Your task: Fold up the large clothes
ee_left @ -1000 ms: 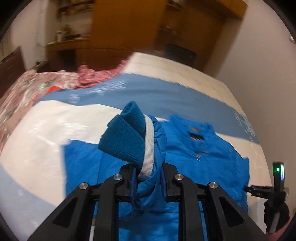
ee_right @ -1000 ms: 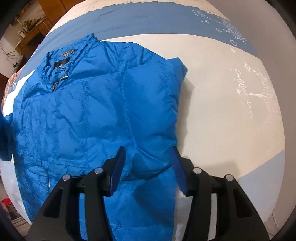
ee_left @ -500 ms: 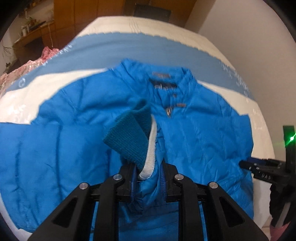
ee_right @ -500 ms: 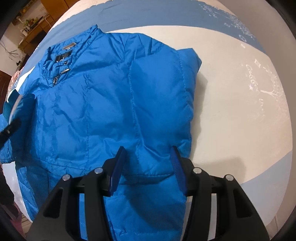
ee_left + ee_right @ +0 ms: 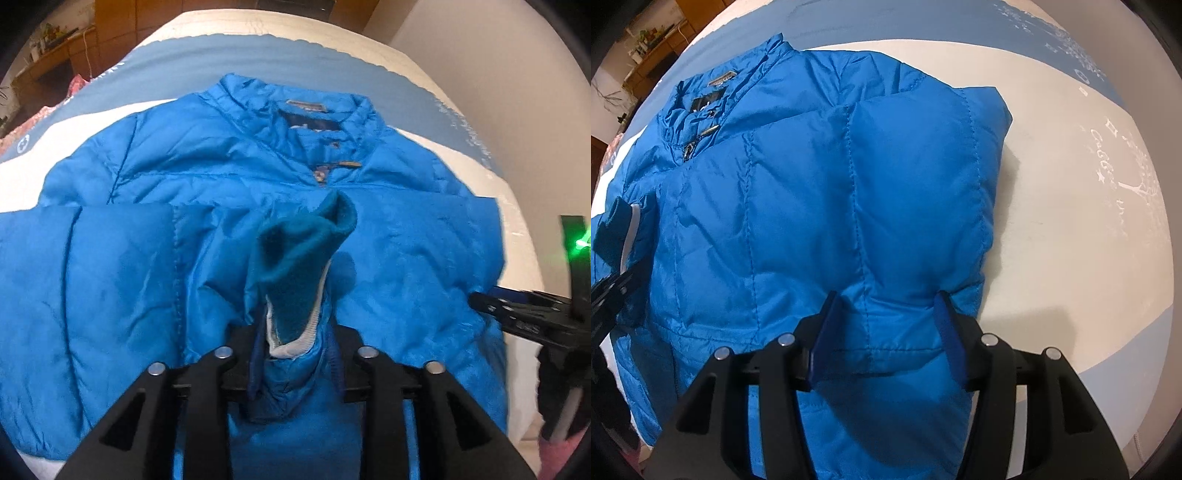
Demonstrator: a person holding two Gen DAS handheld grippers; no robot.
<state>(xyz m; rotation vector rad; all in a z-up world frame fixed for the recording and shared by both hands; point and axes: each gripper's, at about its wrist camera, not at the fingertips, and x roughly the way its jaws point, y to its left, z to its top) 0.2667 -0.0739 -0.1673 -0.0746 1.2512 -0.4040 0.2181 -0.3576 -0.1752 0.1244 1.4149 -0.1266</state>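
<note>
Your bright blue quilted puffer jacket [image 5: 820,206] lies front-up and spread flat on the bed [image 5: 1071,229], which wears a cream cover crossed by a wide dusty-blue band. Its stand-up collar [image 5: 295,107] points away from you toward the far end of the bed and its hem comes toward you, so the long axis runs from you straight out along the zip line; in the right wrist view that axis leans toward the upper left. As far as these views show, you are in the early-to-middle part of the fold. The sleeve on the right side already lies folded in over the body, giving a straight outer edge there. The other sleeve has been brought across the chest, and its teal ribbed knit cuff with a white stripe [image 5: 299,266] stands up just below the zip pull. Your left gripper [image 5: 295,350] has just been opening: the cuff end of the sleeve sits between its jaws, which look slackened around it, not clamped. Your right gripper [image 5: 886,332] points down at the lower right part of the jacket with its jaws standing about half apart, astride a puffed panel and holding nothing. Left for you, I judge: lay that cuff flat, then fold hem toward collar.
</note>
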